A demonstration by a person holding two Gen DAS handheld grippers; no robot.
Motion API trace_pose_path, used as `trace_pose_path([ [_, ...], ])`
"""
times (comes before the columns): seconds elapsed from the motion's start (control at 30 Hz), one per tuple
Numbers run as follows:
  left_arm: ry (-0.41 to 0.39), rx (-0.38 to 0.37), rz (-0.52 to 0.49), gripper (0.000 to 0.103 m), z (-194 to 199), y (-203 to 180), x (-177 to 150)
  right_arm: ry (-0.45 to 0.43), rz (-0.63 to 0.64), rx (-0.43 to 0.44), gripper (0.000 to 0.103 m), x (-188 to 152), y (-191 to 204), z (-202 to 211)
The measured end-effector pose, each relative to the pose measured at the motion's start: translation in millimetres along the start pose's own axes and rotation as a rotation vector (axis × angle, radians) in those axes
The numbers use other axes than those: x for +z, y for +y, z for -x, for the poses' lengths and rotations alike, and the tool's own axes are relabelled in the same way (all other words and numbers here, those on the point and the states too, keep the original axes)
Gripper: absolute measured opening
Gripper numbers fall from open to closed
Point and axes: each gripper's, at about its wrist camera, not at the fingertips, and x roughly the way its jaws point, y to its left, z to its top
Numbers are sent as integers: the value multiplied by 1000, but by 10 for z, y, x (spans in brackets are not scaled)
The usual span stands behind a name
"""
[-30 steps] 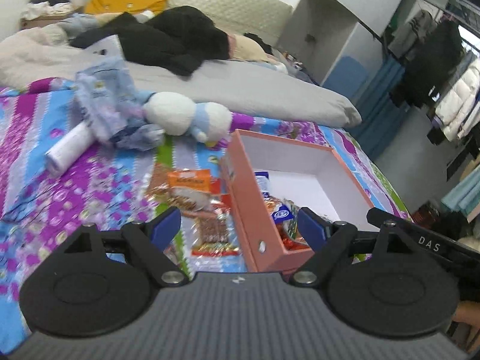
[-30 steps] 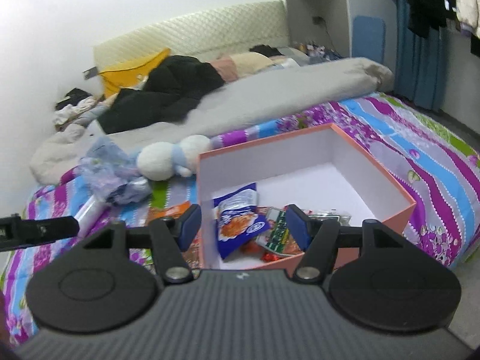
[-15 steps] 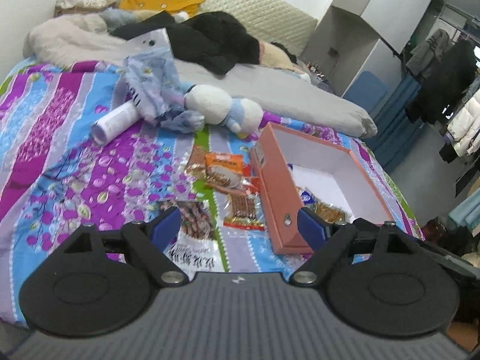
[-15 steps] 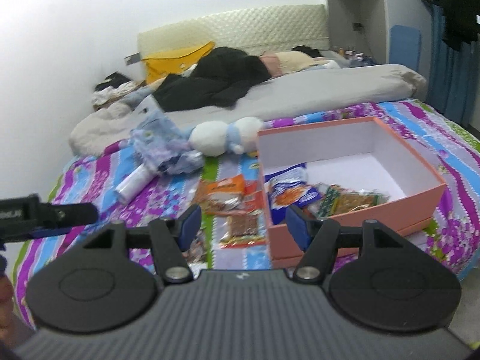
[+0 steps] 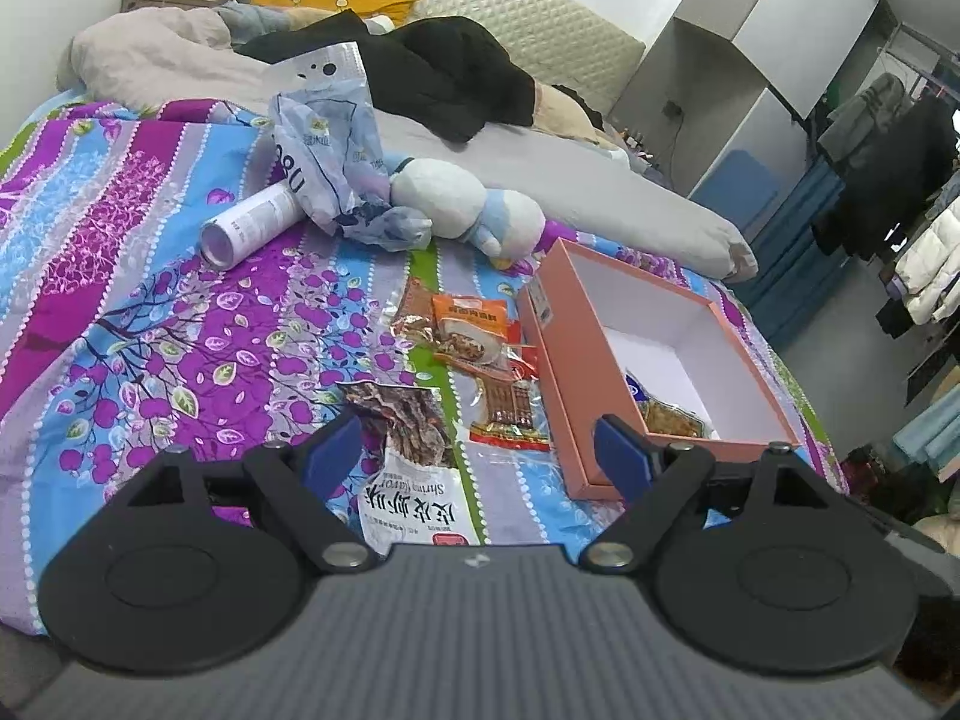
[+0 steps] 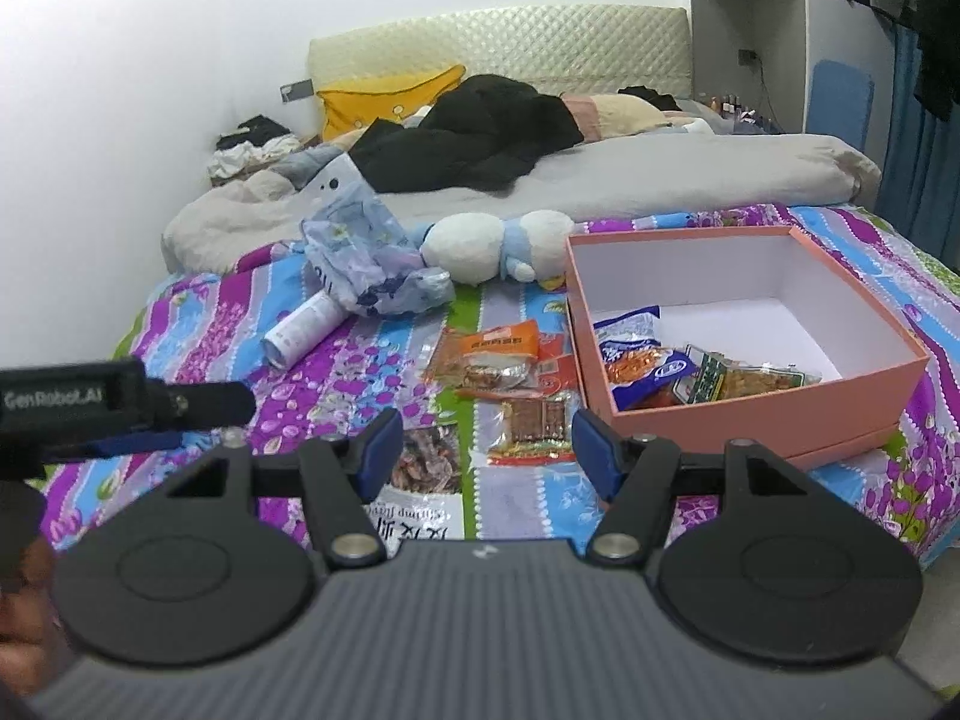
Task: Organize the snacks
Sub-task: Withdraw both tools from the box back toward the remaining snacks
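Looking along the left gripper (image 5: 477,450), its blue-padded jaws stand wide apart with nothing clamped between them, above a striped bedspread (image 5: 180,312). A large white snack bag (image 5: 414,468) lies flat just beyond the jaws. Past it sit a small red-edged packet (image 5: 510,408) and an orange packet (image 5: 471,330), both just left of a pink box (image 5: 576,384). The box is open, with a few snacks visible in its near corner. Farther back lie a white tube (image 5: 252,225), a crumpled plastic bag (image 5: 336,162) and a soft toy (image 5: 462,207).

From the right gripper (image 6: 483,450), the jaws are also apart and empty. The white snack bag (image 6: 420,492) lies near the left pad, the red-edged packet (image 6: 534,426) between the pads' line and the pink box (image 6: 750,414). Inside the box are a blue packet (image 6: 642,354) and a green-edged one (image 6: 738,381). The left gripper's (image 6: 198,405) black finger reaches in from the left edge.
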Motion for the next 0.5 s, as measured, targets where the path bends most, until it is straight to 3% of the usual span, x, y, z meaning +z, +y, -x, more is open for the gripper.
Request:
trace_pose_path([
  [0.5, 82, 78, 25, 88, -362, 213, 16, 36, 53, 23, 65, -224, -3, -247],
])
